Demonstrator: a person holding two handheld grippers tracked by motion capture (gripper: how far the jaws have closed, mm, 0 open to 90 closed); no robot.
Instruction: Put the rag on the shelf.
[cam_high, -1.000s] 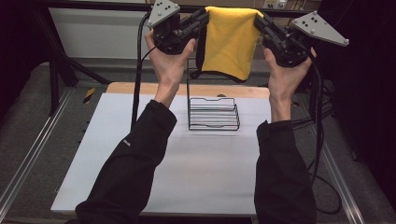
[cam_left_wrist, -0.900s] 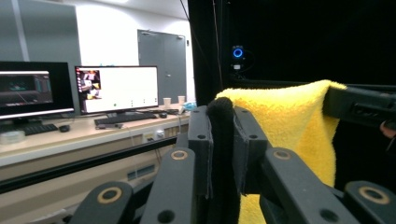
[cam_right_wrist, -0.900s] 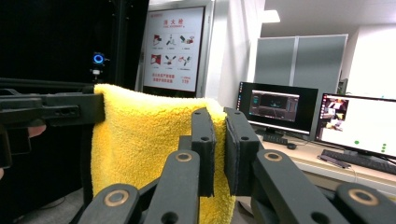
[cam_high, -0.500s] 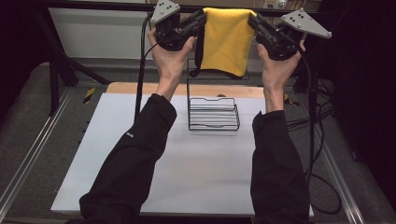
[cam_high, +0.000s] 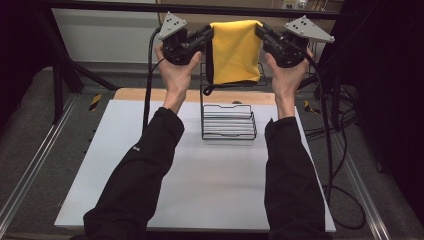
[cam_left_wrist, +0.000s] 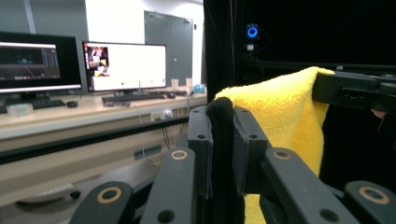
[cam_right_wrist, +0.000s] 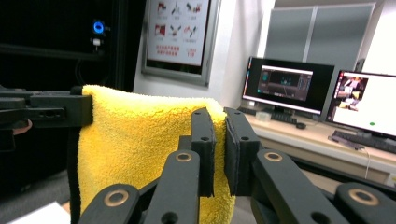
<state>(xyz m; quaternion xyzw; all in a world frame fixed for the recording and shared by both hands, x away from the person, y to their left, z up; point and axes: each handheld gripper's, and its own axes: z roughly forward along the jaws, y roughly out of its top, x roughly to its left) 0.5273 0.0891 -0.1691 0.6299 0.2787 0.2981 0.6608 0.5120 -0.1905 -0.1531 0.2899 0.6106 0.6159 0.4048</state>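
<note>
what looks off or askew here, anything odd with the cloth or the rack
Nothing stands out. The yellow cloth hangs folded and fairly level between the left gripper and the right gripper, each clamped on a top corner. The black wire rack stands upright on the white table below, with no visible damage.

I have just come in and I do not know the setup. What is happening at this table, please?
A person holds a hand-held gripper in each hand and lifts a yellow towel above the table. The left hand-held gripper pinches the towel's left top corner and the right hand-held gripper pinches the right top corner, so the cloth hangs spread between them. Below and slightly nearer the person, a black wire rack stands on the table; the towel is well above it and does not touch it.
</note>
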